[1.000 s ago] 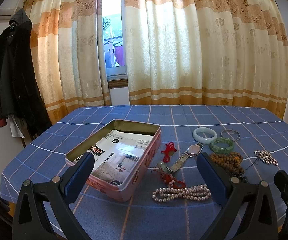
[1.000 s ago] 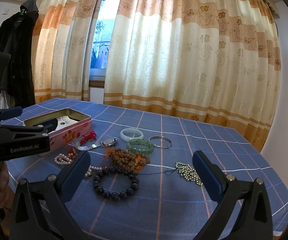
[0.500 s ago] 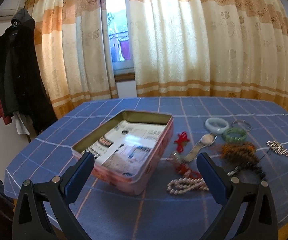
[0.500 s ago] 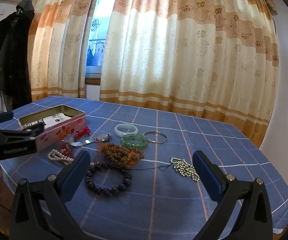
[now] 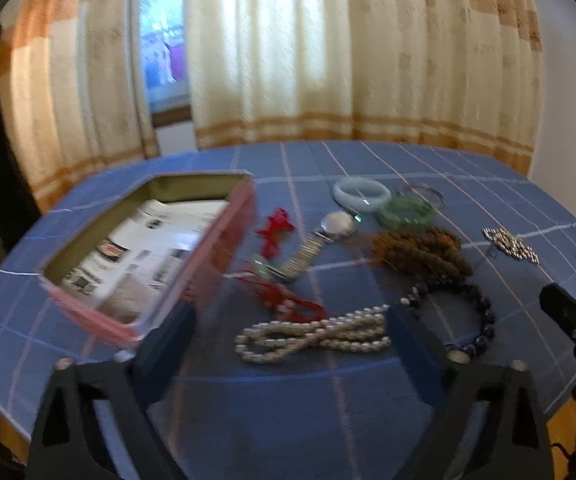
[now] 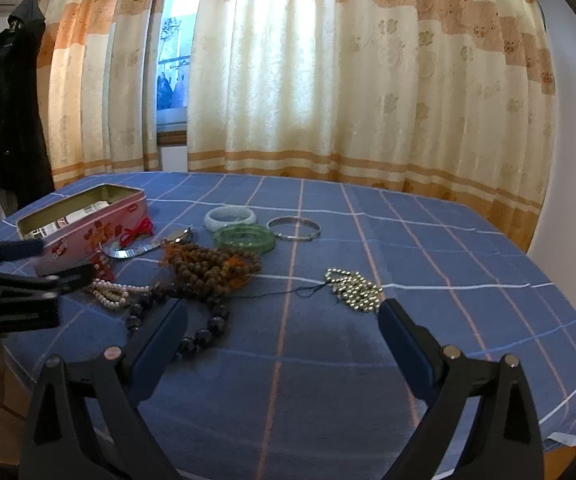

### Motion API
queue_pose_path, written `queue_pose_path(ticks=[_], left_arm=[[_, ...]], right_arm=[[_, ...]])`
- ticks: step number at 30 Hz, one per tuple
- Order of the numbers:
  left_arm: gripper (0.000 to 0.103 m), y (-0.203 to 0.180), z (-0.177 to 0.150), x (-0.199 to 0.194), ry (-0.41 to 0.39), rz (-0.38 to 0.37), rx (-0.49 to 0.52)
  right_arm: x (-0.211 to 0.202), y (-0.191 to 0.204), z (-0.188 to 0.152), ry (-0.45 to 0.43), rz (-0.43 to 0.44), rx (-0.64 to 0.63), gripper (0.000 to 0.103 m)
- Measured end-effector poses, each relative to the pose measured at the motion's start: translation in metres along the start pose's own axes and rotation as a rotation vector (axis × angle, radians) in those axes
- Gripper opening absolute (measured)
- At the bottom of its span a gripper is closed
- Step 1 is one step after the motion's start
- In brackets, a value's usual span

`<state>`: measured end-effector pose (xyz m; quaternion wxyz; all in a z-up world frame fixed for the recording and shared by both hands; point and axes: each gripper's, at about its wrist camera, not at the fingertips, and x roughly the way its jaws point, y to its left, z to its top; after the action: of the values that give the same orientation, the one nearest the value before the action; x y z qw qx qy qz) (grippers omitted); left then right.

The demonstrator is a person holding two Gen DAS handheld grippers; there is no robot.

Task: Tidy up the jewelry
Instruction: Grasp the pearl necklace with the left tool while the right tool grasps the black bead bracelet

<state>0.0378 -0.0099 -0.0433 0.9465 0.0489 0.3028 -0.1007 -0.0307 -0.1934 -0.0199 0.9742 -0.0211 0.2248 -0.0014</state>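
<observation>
An open pink tin (image 5: 156,256) (image 6: 88,228) with printed paper inside sits at the table's left. Jewelry lies to its right: a pearl string (image 5: 311,338) (image 6: 116,294), a red cord (image 5: 276,228), a watch (image 5: 327,236), a pale bangle (image 5: 361,194) (image 6: 230,218), a green bangle (image 5: 407,212) (image 6: 244,238), a silver bangle (image 6: 293,229), brown beads (image 5: 419,254) (image 6: 212,262), dark beads (image 5: 471,312) (image 6: 192,320) and a silver bead chain (image 5: 509,244) (image 6: 353,290). My left gripper (image 5: 291,340) is open, just before the pearl string. My right gripper (image 6: 284,328) is open and empty above the cloth.
A blue checked cloth (image 6: 427,264) covers the table. Curtains (image 6: 327,80) and a window stand behind it. A dark coat (image 6: 4,112) hangs at the left. The left gripper shows at the left edge of the right wrist view (image 6: 20,280).
My left gripper has moved right and down toward the pearl string; its view is blurred by motion. My right gripper has moved slightly closer to the table.
</observation>
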Motion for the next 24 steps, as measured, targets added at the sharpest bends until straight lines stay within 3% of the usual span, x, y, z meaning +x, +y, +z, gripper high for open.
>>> queue_pose_path(ticks=[3, 5, 7, 12, 14, 16, 24], left_arm=[[0.077, -0.003, 0.000, 0.019, 0.066, 0.012, 0.008], [0.067, 0.001, -0.001, 0.026, 0.103, -0.031, -0.023], [0.052, 0.002, -0.001, 0.027, 0.104, -0.063, -0.028], [0.014, -0.005, -0.001, 0.011, 0.056, -0.047, 0.018], [0.013, -0.006, -0.001, 0.004, 0.041, -0.048, 0.032], [0.005, -0.005, -0.001, -0.002, 0.023, -0.057, 0.038], [0.005, 0.004, -0.003, -0.008, 0.008, -0.070, 0.034]], right_arm=[[0.004, 0.000, -0.003, 0.008, 0.016, 0.002, 0.098], [0.006, -0.001, -0.005, 0.015, 0.026, 0.008, 0.098], [0.007, -0.001, -0.006, 0.018, 0.036, 0.011, 0.098], [0.007, -0.002, -0.005, 0.015, 0.042, 0.016, 0.098], [0.007, -0.001, -0.005, 0.016, 0.043, 0.017, 0.098], [0.007, -0.001, -0.005, 0.015, 0.041, 0.015, 0.098], [0.008, 0.007, -0.003, 0.015, 0.048, 0.002, 0.098]])
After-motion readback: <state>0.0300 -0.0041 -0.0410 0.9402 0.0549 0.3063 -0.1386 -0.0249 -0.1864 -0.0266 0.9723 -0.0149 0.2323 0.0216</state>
